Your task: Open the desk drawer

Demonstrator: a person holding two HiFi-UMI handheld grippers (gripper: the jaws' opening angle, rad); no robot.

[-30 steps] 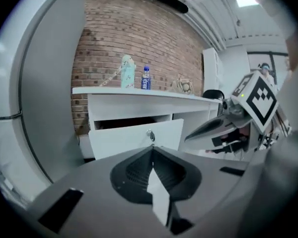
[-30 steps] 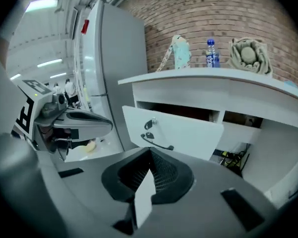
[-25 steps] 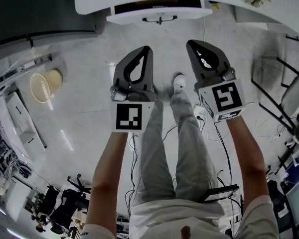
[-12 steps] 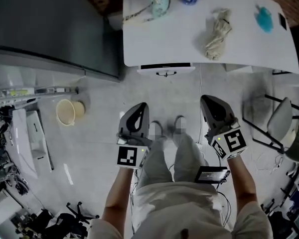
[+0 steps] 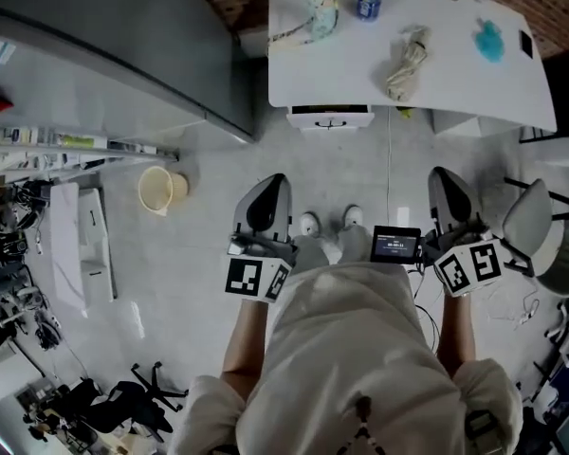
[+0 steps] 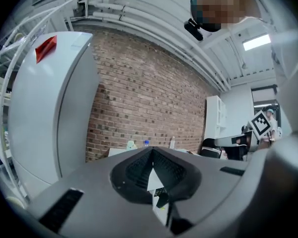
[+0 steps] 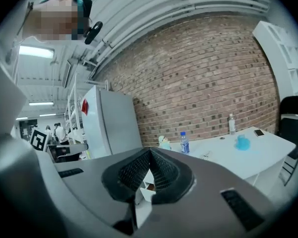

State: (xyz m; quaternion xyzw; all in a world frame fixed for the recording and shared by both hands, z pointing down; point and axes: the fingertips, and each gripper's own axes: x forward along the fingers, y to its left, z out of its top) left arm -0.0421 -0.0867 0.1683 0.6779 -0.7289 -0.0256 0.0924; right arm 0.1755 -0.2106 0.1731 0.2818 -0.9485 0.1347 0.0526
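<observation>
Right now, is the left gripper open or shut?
Shut. In the left gripper view, the left gripper has its two jaws meeting at the tips, with nothing held between them.

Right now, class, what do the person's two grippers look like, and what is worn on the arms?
The left gripper and right gripper are dark grey shells tapering to a point. Each carries a white cube with black square markers at the hand end. Their pads are black and ribbed. The person wears a pale short-sleeved shirt.
</observation>
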